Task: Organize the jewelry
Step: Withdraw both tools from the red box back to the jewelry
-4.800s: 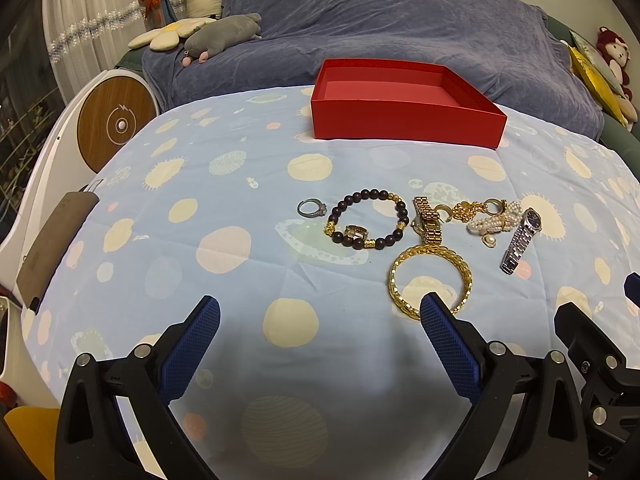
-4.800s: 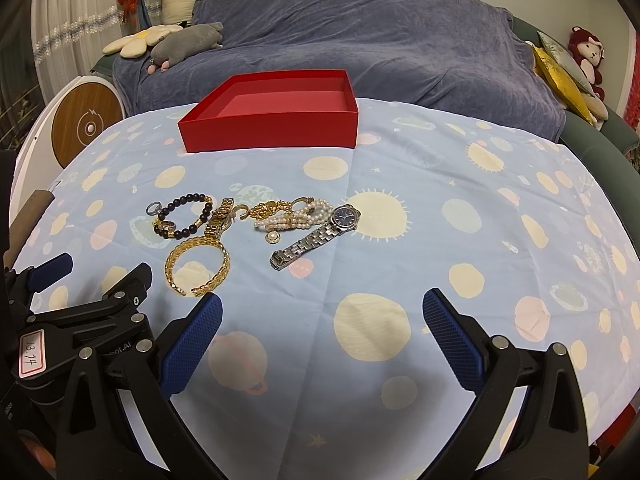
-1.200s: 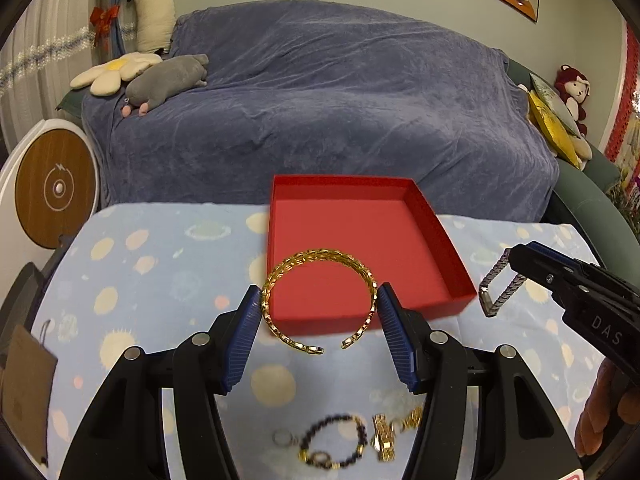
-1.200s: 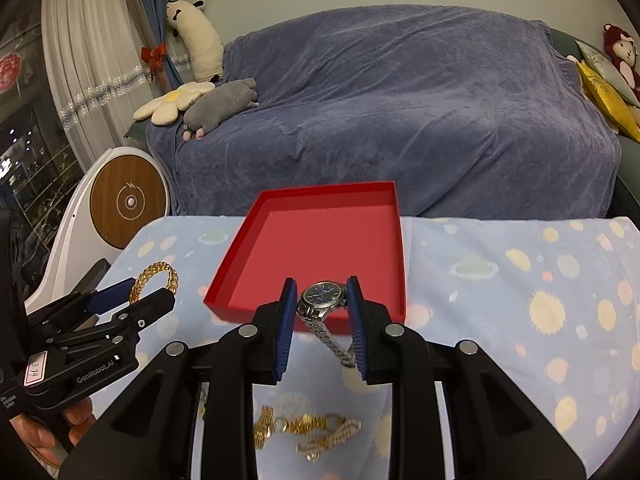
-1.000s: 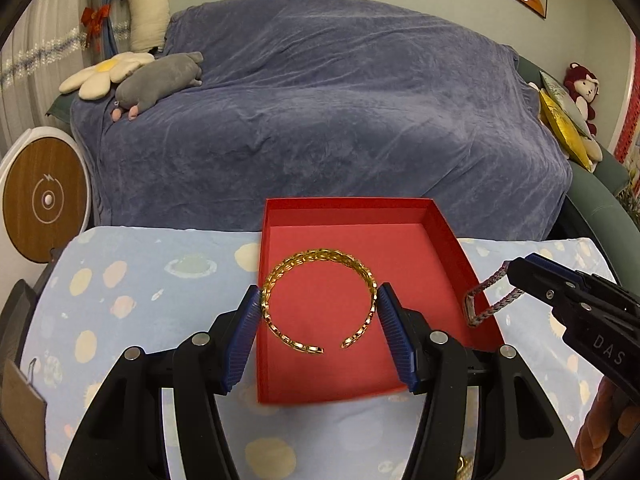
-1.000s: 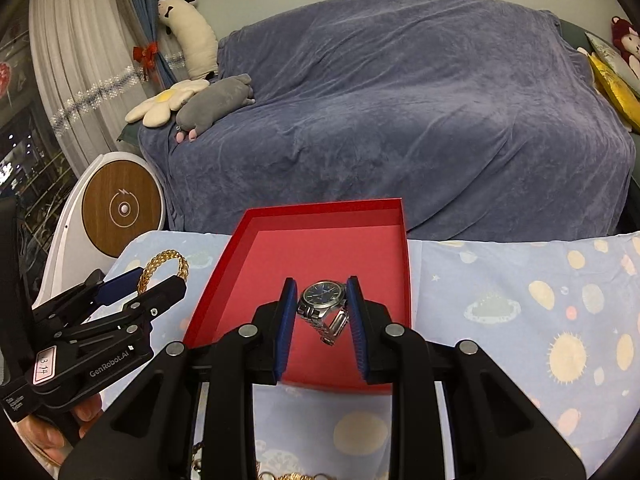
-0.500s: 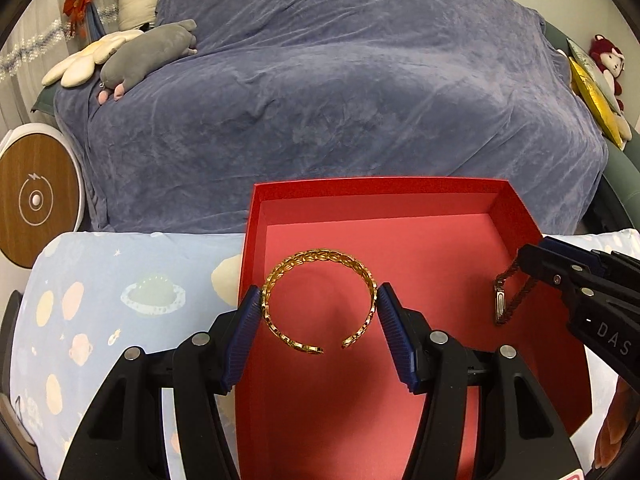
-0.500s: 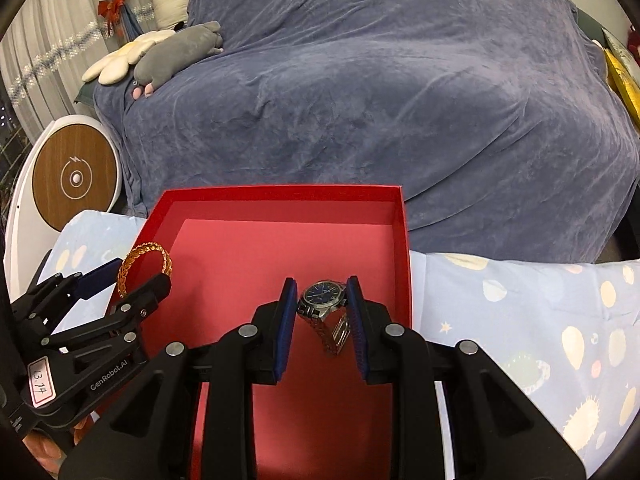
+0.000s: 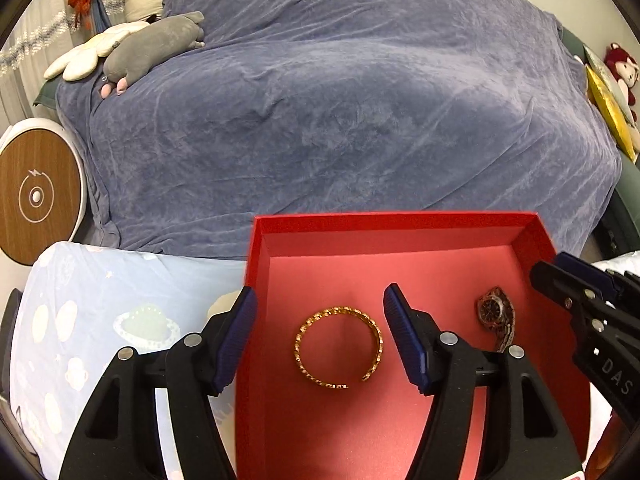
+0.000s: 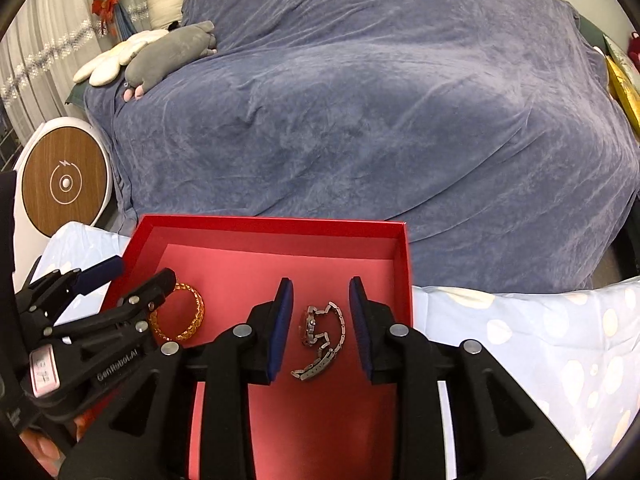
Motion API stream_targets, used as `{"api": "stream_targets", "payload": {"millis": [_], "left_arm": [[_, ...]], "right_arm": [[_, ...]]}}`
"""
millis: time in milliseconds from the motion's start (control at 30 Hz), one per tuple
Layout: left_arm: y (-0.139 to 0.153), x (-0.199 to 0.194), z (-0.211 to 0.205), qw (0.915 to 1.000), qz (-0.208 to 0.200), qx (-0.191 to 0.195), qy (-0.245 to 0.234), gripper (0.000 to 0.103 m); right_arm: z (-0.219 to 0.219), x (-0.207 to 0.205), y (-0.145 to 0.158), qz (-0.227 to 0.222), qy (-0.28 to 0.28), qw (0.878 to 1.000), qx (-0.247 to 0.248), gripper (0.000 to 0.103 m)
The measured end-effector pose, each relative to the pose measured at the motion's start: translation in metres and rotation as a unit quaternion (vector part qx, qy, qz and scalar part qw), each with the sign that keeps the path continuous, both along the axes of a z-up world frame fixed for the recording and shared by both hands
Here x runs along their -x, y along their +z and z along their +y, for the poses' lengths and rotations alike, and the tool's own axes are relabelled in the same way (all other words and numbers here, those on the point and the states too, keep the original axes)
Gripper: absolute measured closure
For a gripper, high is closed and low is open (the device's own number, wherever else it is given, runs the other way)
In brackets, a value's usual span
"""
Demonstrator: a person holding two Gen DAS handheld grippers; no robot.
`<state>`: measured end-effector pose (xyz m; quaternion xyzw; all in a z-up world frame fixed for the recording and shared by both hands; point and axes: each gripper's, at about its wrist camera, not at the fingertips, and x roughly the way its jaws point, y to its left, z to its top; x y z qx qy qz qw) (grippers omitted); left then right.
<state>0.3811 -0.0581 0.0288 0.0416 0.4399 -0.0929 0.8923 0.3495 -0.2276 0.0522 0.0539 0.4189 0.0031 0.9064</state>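
Observation:
A red open box (image 9: 392,226) sits on the table's far edge; it also shows in the right wrist view (image 10: 272,226). A gold bangle (image 9: 338,346) lies on its floor, between the open fingers of my left gripper (image 9: 320,334) and free of them. It shows in the right wrist view (image 10: 185,318) too. A silver watch (image 10: 320,338) lies on the box floor under my right gripper (image 10: 320,322), which is open and apart from it. The watch also shows in the left wrist view (image 9: 496,318).
A sofa under a blue-grey throw (image 9: 340,100) stands right behind the box. A round wooden-faced device (image 9: 36,196) stands at the left. The table carries a light blue patterned cloth (image 9: 112,312). Plush toys (image 9: 156,44) lie on the sofa's left end.
Both grippers have opened over the box. The gold bangle and the watch have dropped from the fingers onto the box floor. Both grippers have also moved forward over the box.

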Motion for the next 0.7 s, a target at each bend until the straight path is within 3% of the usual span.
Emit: {"api": "stream_targets", "payload": {"millis": [67,233,400,533,700], "left_arm": [[0.01,0.008,0.01,0.9998,-0.011,0.016,0.003,0.037],[0.039,0.054,0.036,0.9989,-0.03,0.035,0.003,0.035],[0.054,0.119,0.06,0.9987,-0.045,0.023,0.007,0.033],[0.052,0.176,0.075,0.9988,-0.046,0.015,0.007,0.032],[0.031,0.233,0.092,0.9994,-0.011,0.03,0.011,0.031]], "right_arm": [[-0.002,0.015,0.008,-0.014,0.003,1.0,-0.009,0.068],[-0.003,0.075,0.031,-0.038,0.018,0.999,-0.03,0.066],[0.002,0.15,0.046,-0.05,0.028,0.998,-0.03,0.06],[0.006,0.208,0.05,-0.058,0.016,0.998,-0.029,0.058],[0.006,0.264,0.032,-0.043,-0.013,0.998,-0.054,0.058]]}}
